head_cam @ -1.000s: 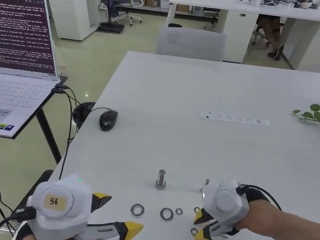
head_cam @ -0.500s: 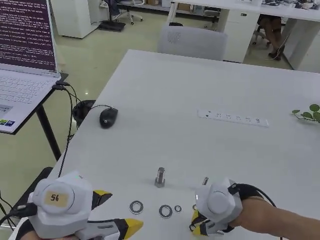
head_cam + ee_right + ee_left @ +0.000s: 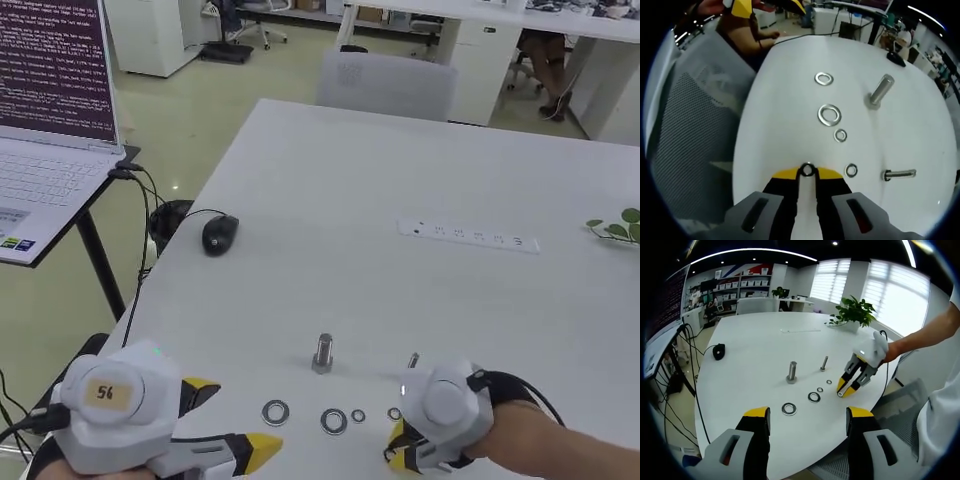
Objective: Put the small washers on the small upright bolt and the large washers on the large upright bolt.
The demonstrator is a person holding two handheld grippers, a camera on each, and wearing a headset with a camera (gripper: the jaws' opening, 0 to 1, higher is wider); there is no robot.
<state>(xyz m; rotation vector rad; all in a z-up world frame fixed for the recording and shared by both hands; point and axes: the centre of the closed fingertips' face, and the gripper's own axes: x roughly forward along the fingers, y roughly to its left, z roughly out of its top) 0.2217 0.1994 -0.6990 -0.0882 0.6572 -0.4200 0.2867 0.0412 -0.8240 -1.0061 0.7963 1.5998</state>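
White worktop (image 3: 400, 180) fills most of an office scene, with a grey chair (image 3: 385, 85) at its far edge and a black mouse (image 3: 219, 234), a white power strip (image 3: 468, 238) and a few plant leaves (image 3: 620, 225) lying on it. A laptop (image 3: 50, 120) on a stand to the side shows pale lines on a dark purple screen, too small to read. The one legible marking is "56" on a round yellow label on the housing of the left tongs (image 3: 808, 413), whose jaws stand wide apart with nothing between them, low at the near edge.

The large upright bolt (image 3: 322, 353) stands on its head near the front of the worktop, and the small upright bolt (image 3: 412, 361) stands to its right; both are bare. In front of them two large washers (image 3: 275, 411) lie flat side by side, and two small washers (image 3: 357, 415) lie further right in the same row.

A second ago the right tongs (image 3: 398, 458) had their yellow tips apart by a small washer lying near the front edge. Now the tips are together and clamped on that small washer (image 3: 807, 169), which the right gripper view shows pinched between them. The bolts and the other four washers lie as before.
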